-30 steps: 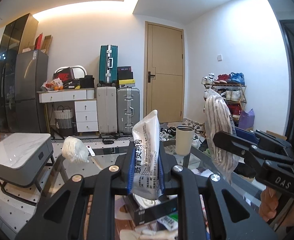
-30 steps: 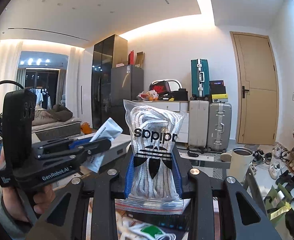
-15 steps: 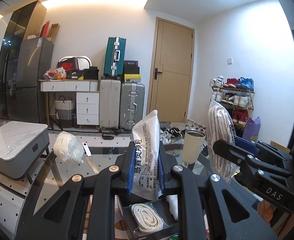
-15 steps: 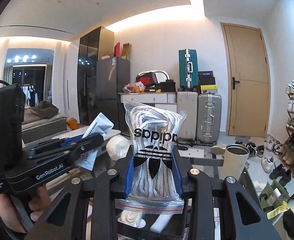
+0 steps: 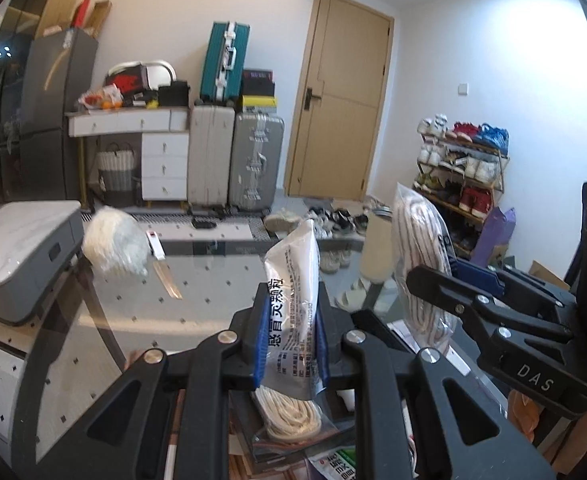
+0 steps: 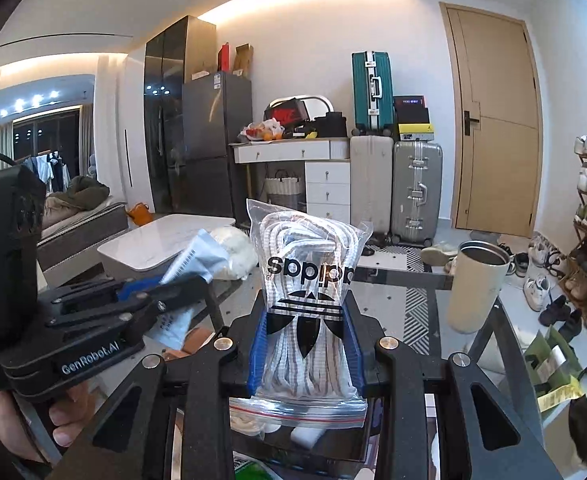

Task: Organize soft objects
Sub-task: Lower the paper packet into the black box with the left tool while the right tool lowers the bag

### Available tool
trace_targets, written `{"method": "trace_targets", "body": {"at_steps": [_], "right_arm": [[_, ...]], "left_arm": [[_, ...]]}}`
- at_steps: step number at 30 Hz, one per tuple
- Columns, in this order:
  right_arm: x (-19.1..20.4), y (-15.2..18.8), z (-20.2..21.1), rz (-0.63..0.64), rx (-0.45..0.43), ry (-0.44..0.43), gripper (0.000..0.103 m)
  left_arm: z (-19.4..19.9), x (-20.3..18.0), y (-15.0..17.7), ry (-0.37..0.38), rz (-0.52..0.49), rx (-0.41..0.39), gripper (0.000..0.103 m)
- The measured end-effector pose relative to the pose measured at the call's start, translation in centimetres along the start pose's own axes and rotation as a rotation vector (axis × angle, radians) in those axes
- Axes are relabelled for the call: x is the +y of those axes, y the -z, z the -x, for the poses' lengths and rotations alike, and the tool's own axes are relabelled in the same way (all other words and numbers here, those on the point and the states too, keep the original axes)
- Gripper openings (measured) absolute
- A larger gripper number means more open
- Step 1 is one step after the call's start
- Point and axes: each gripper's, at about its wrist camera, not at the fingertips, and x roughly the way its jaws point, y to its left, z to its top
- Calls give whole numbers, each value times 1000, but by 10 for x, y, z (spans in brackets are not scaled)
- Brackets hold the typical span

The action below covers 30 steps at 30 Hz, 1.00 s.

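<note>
Left wrist view: left hand-held gripper (image 5: 291, 344) clamped on a white pouch (image 5: 293, 304), upright above the glass worktop (image 5: 197, 296). Right wrist view: right hand-held gripper (image 6: 305, 344) pinching an adidas lace bag (image 6: 307, 304), upright; cream tumbler (image 6: 478, 286) far right.

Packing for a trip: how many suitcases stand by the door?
3: a teal suitcase atop a beige suitcase, and a silver suitcase beside them. Others may be hidden.
</note>
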Motion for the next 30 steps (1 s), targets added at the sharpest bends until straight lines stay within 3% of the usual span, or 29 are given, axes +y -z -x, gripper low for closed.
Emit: {"method": "trace_targets", "body": {"at_steps": [10, 18, 30], "right_arm": [[-19, 20, -43, -49, 170, 9, 33], [-29, 37, -60, -58, 210, -2, 33], [-25, 59, -85, -79, 391, -66, 33]], "left_arm": [[-36, -14, 23, 5, -26, 180, 17], [-44, -17, 39, 18, -17, 240, 17], [-50, -14, 56, -12, -49, 302, 17]]}}
